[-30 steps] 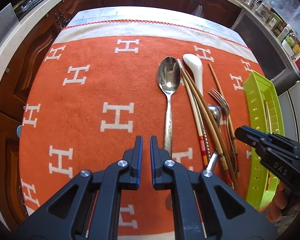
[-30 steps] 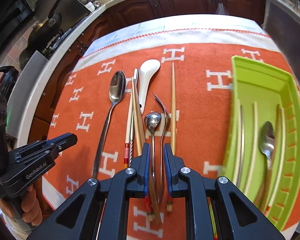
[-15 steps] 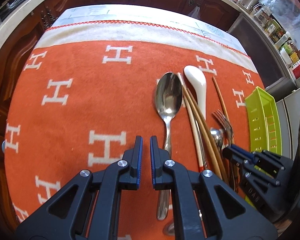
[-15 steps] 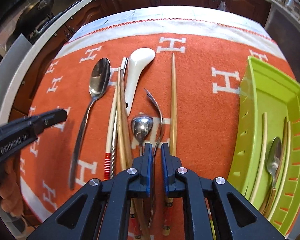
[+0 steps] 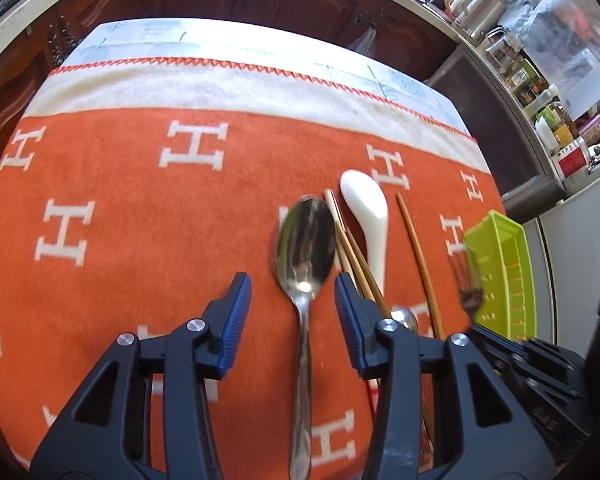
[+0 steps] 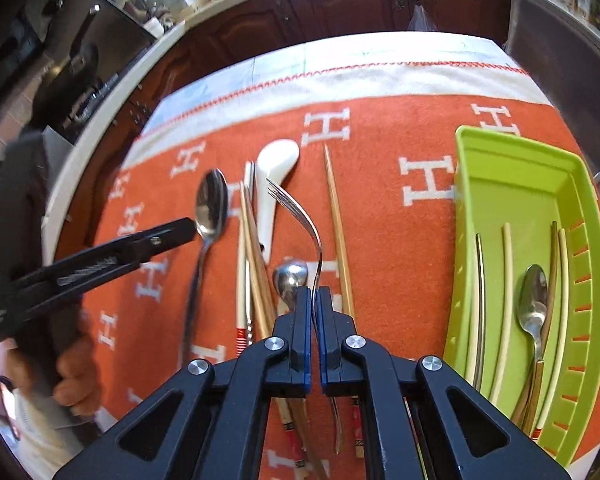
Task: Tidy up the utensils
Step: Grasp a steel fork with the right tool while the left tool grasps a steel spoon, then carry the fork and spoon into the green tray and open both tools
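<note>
On the orange cloth [image 6: 380, 184] lie two metal spoons, one big [image 5: 306, 248] and one small [image 6: 290, 280], one white ceramic spoon [image 5: 370, 220], one fork [image 6: 300, 216] and several chopsticks [image 6: 338, 232]; how many chopsticks exactly is hard to count where they overlap. The green tray [image 6: 512, 168] at the right holds one spoon [image 6: 534, 300] and about five long sticks, their near ends cut off by the gripper body.

The left gripper [image 5: 292, 300] has just been opening; its jaws now stand wide on either side of the big spoon's neck, with gaps on both sides, so the pads are not pressing it. The spoon lies flat on the cloth, bowl far, handle running near.

The right gripper [image 6: 314, 300] has just closed and pinches the fork's thin handle between its pads, tines curving up and away. In the left view the fork is only a dark blur in front of the tray, and the tray's inside is hidden there. The right view alone shows the person's hand [image 6: 78, 380] on the left tool, blurred, and the tray's contents. The small spoon's handle is hidden behind the right gripper.
</note>
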Tool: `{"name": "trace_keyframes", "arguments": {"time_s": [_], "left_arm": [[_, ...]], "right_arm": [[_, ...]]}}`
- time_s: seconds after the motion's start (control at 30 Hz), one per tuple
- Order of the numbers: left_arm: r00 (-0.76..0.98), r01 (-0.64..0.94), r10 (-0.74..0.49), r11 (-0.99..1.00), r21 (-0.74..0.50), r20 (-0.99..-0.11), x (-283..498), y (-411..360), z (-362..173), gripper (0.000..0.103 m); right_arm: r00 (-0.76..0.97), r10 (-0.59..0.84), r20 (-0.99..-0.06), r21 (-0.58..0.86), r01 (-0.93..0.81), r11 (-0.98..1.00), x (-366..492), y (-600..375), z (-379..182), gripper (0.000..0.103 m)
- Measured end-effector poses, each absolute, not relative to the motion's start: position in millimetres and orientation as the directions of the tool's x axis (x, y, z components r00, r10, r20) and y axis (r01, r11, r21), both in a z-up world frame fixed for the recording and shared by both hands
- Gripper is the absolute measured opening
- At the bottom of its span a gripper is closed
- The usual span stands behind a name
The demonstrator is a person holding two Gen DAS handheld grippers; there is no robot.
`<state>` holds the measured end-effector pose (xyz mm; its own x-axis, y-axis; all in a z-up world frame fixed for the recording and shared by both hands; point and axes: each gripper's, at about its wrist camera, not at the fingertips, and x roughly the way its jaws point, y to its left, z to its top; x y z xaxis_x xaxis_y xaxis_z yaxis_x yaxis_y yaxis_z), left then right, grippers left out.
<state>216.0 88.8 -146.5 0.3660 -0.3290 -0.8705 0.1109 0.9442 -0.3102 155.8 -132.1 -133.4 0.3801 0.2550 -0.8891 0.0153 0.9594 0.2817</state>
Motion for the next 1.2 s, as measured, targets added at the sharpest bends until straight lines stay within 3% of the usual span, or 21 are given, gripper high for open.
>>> {"name": "trace_keyframes", "arguments": {"time_s": [0.47,0.53,0.57,0.6,0.7,0.83,1.2], "left_arm": [[0.487,0.277,-0.236,0.955,-0.107,-0.841,231,57,-167,0.04],[0.492,0.316,-0.232,0.946,-0.076,-0.839,229,51,-167,0.034],[0.491,0.331,-0.24,0.941,-0.076,-0.837,228,50,-166,0.029],[0.482,0.353,-0.263,0.931,-0.09,-0.836,227,48,-166,0.018],[0.483,0.353,-0.269,0.931,-0.096,-0.833,227,46,-166,0.012],[0.473,0.301,-0.336,0.93,-0.209,-0.815,228,62,-162,0.001],[0.467,0.293,-0.391,0.915,-0.279,-0.793,187,82,-140,0.0]], "right_arm": [[0.4,0.274,-0.874,0.311,0.03,0.95,141,-148,-123,0.002],[0.398,0.274,-0.875,0.312,0.034,0.949,141,-149,-126,0.002],[0.397,0.274,-0.876,0.313,0.036,0.949,140,-150,-126,0.002],[0.395,0.273,-0.877,0.313,0.039,0.949,140,-151,-128,0.002],[0.39,0.274,-0.879,0.317,0.049,0.947,139,-153,-131,0.002],[0.392,0.285,-0.875,0.335,0.064,0.94,137,-157,-133,0.002],[0.425,0.319,-0.847,0.385,0.078,0.92,117,-168,-114,0.002]]}}
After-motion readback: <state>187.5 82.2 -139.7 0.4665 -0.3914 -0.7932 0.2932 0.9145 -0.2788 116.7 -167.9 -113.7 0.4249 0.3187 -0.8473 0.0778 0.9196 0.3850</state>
